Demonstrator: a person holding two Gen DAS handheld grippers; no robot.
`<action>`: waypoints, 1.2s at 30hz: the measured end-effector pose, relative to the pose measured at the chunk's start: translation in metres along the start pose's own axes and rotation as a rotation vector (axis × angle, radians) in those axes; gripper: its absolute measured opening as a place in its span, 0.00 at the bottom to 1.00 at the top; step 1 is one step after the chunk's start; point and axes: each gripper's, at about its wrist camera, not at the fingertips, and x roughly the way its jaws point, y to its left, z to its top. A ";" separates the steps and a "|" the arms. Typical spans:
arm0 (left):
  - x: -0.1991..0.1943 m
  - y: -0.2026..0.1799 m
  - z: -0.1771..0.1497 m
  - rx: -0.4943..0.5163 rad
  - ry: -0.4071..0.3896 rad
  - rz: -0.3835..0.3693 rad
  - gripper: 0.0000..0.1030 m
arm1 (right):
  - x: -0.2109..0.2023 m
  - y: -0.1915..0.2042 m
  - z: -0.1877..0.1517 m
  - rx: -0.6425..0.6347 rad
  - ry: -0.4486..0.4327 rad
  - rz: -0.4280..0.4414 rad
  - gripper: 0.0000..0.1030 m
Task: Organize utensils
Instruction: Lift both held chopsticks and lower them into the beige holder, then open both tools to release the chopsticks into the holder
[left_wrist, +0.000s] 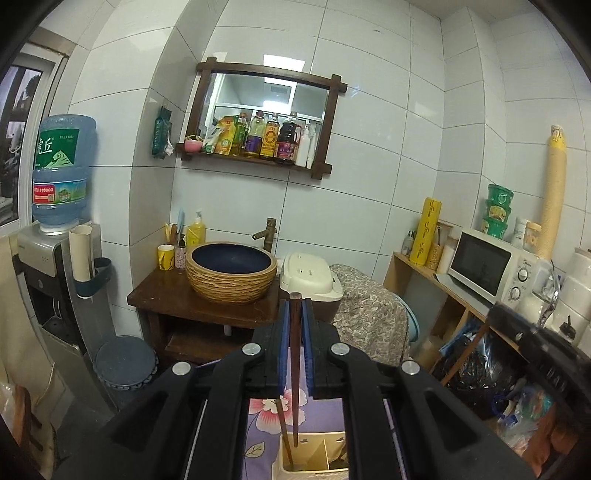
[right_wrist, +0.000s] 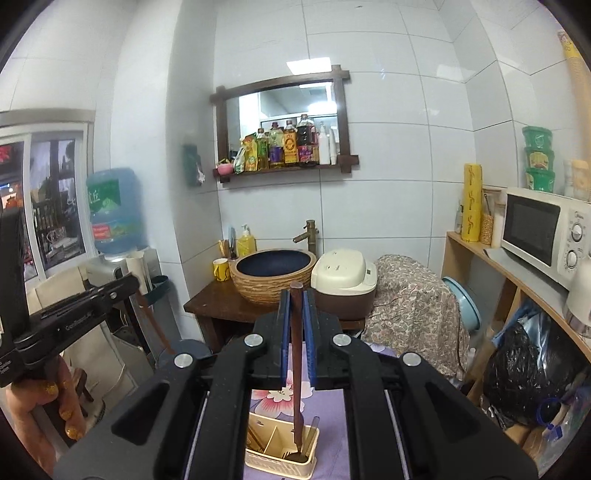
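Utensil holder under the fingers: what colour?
Cream utensil holder with a woven-look base; clearest in the right wrist view.

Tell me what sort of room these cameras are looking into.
Probably a small home kitchen or utility corner with white tiled walls. A microwave sits on a wooden shelf, a rice cooker stands beside a basin with a tap, and cooking oil and sauce bottles line a wall shelf.

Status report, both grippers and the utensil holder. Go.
Left gripper shut on a dark wooden chopstick. Right gripper shut on a brown-handled utensil, its tip hanging over the cream utensil holder. Nothing blocking the holder.
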 end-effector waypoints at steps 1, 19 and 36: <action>0.005 -0.001 -0.005 0.002 0.009 -0.005 0.08 | 0.007 0.003 -0.007 -0.002 0.012 0.004 0.08; 0.078 -0.002 -0.131 0.042 0.261 0.003 0.08 | 0.080 -0.012 -0.122 0.071 0.195 -0.003 0.08; -0.009 0.017 -0.215 0.155 0.285 0.056 0.90 | 0.008 -0.020 -0.204 0.029 0.217 -0.152 0.66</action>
